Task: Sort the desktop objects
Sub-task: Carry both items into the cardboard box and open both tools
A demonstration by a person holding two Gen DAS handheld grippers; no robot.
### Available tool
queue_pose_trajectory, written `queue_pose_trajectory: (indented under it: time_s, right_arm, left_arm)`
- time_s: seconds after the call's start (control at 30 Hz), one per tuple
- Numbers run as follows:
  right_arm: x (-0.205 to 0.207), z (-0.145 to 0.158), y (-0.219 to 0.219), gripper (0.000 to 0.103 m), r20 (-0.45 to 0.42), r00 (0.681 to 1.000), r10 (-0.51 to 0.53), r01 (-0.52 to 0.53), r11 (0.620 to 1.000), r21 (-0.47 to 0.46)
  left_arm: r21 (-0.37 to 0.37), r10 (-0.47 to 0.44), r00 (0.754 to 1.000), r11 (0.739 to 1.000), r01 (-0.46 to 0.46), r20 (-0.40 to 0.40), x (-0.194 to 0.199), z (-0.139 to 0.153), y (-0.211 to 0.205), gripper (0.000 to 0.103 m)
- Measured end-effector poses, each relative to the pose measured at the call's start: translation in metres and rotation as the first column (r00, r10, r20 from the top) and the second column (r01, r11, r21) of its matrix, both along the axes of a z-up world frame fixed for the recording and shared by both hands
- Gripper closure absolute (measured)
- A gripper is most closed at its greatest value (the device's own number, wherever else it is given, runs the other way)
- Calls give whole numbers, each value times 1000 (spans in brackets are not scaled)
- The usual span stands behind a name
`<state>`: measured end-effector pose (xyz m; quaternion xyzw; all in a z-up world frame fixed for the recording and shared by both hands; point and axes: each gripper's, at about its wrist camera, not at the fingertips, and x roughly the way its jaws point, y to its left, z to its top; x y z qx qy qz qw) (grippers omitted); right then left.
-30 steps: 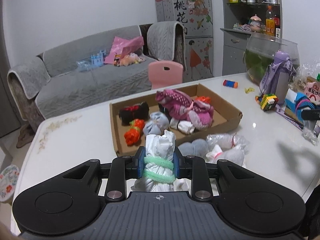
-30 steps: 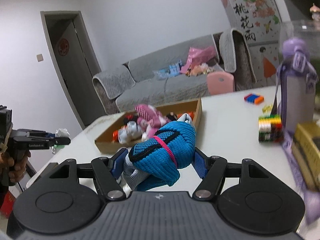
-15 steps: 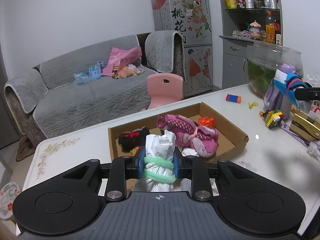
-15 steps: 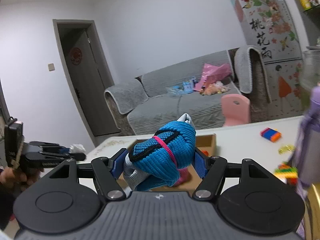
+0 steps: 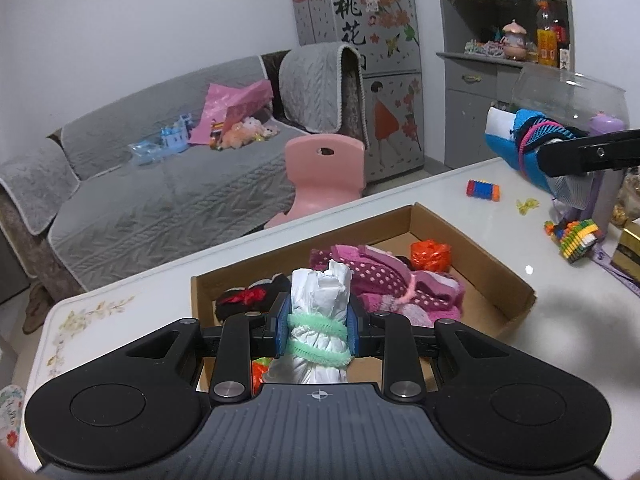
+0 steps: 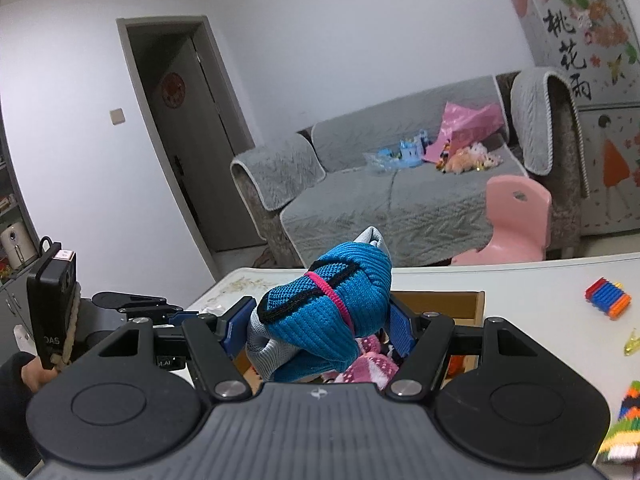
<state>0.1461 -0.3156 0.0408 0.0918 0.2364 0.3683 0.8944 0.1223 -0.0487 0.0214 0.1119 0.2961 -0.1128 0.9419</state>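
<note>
On the white bench (image 5: 360,216) sits a cardboard box (image 5: 516,284) of rolled socks. Above its near side, the left hand-held gripper (image 5: 318,330) clamps a white bundle (image 5: 320,304). Above its right side, the right hand-held gripper (image 6: 316,326) grips a blue sock roll (image 6: 332,312).

The room was lit evenly and rather coolly from overhead, with a bluish-white cast on the walls in both views. In the left wrist view a small bright glint sat on the glossy white table (image 5: 472,208) at right of centre, and a soft, diffuse shadow spread over the surface at the lower right. Both pictures were sharp at the centre, with little motion blur. Fisheye distortion bent straight lines strongly: the door frame (image 6: 160,120) at the left of the right wrist view curved, and the frame corners fell to black vignetting.
</note>
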Motion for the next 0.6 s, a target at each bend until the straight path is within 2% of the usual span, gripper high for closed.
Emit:
queue_pose_trajectory:
  time_s: [0.2,0.3,0.43,0.6]
  right_arm:
    - [27,-20,16,38,-63,998,2,-6,998,-68]
    - [44,-29,25,38,-95,995,-5,-5,994,-108]
    - [65,-41,33,38,-142,990,-23,3,990,-140]
    - [81,-53,45,38,-162,986,-35,1,979,-205]
  left_arm:
    - [2,29,997,1000,-29,-67,38,-20,6,69]
    - [-28,43,993,999,-46,-105,56,-26,10,69]
    - [-8,57,991,998,-58,-124,75,-35,6,69]
    - [10,59,989,998,-58,-135,92,-45,2,69]
